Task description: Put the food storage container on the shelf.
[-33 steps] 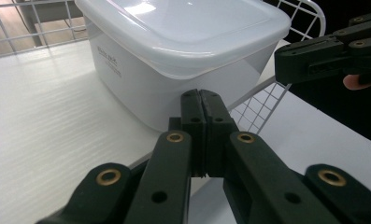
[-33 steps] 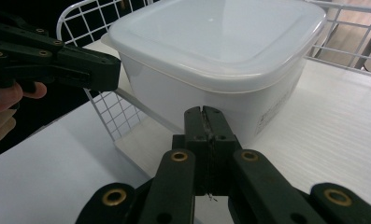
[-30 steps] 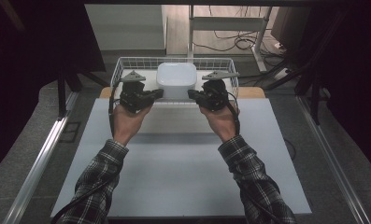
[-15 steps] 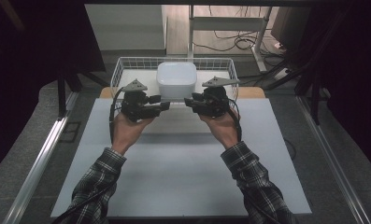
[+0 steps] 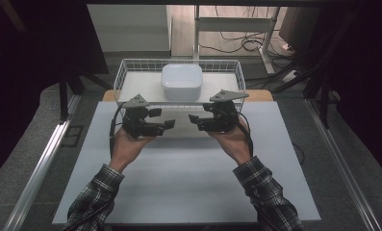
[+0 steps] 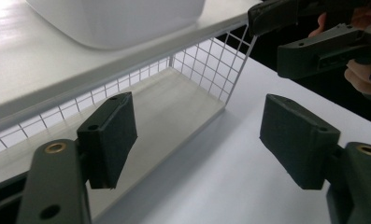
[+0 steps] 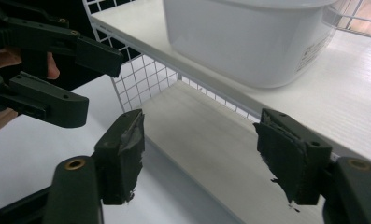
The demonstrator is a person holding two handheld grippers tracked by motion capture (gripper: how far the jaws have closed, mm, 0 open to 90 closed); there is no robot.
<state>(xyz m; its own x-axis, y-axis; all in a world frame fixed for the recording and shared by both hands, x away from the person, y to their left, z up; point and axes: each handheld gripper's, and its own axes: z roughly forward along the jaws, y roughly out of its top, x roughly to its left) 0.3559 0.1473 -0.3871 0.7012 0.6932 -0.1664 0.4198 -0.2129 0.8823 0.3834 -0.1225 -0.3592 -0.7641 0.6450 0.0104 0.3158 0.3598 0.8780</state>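
**Two hands up, nothing held**

A person holds both arms out over the white table (image 5: 188, 192), palms turned up. The left gripper (image 5: 165, 119) and the right gripper (image 5: 194, 120) point at each other, tips near but apart. Both have their jaws spread wide with nothing between them. Just behind them a white tub (image 5: 181, 82) sits on the shelf of a wire basket (image 5: 123, 72). The tub looks nearly square.
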